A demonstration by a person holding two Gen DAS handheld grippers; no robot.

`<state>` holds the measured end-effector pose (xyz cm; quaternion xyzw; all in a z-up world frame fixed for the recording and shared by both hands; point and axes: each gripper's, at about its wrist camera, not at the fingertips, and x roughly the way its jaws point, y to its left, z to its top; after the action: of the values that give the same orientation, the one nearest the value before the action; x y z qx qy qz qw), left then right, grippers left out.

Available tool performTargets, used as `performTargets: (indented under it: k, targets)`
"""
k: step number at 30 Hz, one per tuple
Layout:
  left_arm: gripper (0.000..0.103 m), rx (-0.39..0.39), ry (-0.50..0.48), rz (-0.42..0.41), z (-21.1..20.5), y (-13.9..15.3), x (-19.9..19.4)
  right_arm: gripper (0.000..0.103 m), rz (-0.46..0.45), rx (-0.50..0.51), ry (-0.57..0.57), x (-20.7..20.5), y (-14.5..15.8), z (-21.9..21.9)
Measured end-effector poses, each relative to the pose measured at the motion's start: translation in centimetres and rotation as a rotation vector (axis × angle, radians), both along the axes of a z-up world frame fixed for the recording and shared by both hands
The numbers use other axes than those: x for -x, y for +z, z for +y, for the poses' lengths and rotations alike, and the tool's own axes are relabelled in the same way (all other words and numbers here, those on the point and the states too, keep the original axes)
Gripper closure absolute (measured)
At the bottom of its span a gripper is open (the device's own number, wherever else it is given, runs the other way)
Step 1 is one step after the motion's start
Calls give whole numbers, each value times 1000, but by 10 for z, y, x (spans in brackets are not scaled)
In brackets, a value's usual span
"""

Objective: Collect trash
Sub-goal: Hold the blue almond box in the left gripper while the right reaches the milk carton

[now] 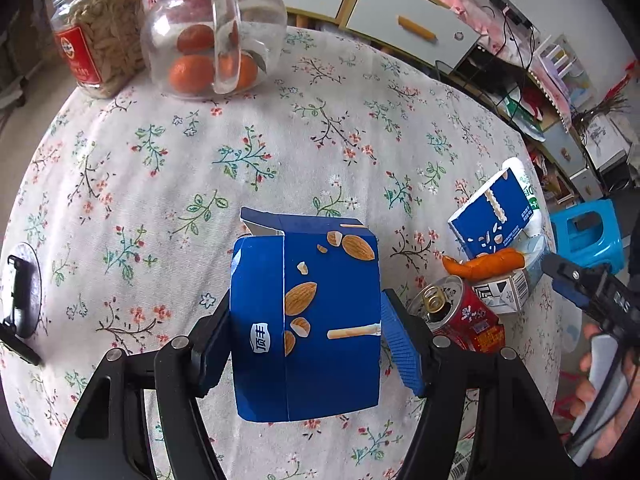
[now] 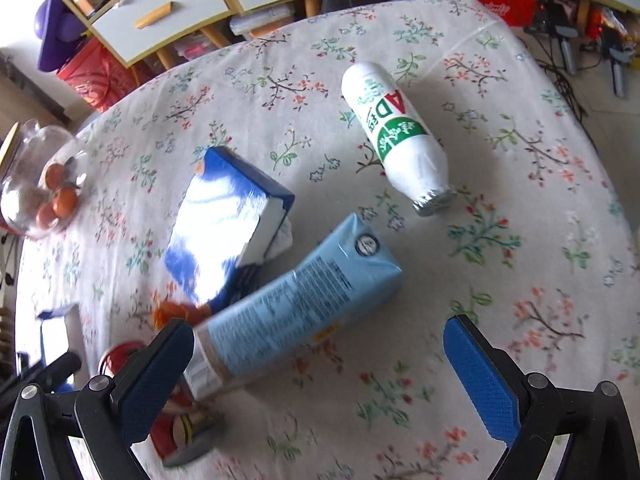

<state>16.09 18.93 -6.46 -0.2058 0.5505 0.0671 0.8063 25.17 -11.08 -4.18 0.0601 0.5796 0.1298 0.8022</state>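
A blue almond snack box (image 1: 320,320) stands upright on the floral tablecloth (image 1: 280,152), and my left gripper (image 1: 305,320) is shut on it with a pad against each side. To its right lie a second blue box (image 1: 496,208), an orange peel (image 1: 484,264), a red can (image 1: 460,312) and a small white carton (image 1: 506,292). My right gripper (image 2: 318,330) is open over a lying light-blue carton (image 2: 296,300), whose end is near the left finger (image 2: 156,368). A white bottle (image 2: 396,132) lies farther back. The blue box (image 2: 228,232) is blurred.
A glass jar of oranges (image 1: 212,40) and a jar of seeds (image 1: 100,36) stand at the table's far edge. A black device (image 1: 20,304) sits at the left rim. A blue stool (image 1: 588,232) and cabinets (image 1: 400,12) stand beyond the table. A hand (image 1: 600,400) holds the right gripper.
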Motion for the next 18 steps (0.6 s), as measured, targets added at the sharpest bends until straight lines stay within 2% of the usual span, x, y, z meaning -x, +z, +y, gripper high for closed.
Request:
performTargets:
  k: [4, 9, 15, 18]
  targets:
    - [32, 10, 2, 6, 8, 0, 5, 1, 17, 16, -22, -11, -13, 8]
    - [32, 20, -10, 3, 10, 1, 7, 1, 40, 83, 17, -8, -25, 11]
    - [32, 34, -34, -4, 9, 5, 9, 1, 47, 163, 45, 2, -27, -4]
    - [32, 38, -44, -3, 8, 5, 9, 1, 47, 163, 27, 5, -25, -13]
